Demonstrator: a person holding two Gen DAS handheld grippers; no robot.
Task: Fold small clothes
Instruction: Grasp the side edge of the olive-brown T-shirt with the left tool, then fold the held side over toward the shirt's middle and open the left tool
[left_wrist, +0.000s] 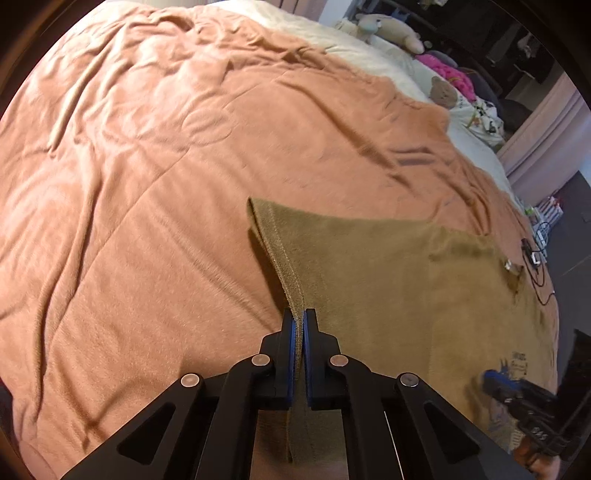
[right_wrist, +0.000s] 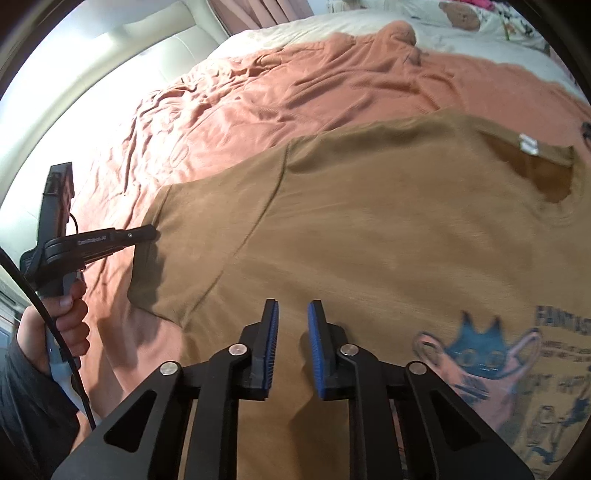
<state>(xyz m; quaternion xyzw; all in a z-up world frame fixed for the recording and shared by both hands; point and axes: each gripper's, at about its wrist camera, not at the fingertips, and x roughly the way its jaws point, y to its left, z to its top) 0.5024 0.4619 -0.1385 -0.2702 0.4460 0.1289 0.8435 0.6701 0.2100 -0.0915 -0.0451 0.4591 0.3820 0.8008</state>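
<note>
Soft matt brown cloth T-shirt (right_wrist: 369, 229) with a printed graphic lies under the grippers; beyond it, fleecy, wrinkled orange blanket (left_wrist: 147, 184); gripper fingers (right_wrist: 255, 354) matt black plastic, ribbed blue pads (right_wrist: 316, 354)

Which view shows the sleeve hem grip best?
Left wrist view: the left gripper is shut on the T-shirt sleeve hem, close up. Right wrist view shows that grip from the side, farther off.

a bed (left_wrist: 369, 48) under a rumpled orange blanket (left_wrist: 147, 166); a brown t-shirt (right_wrist: 369, 229) lies on it.
</note>
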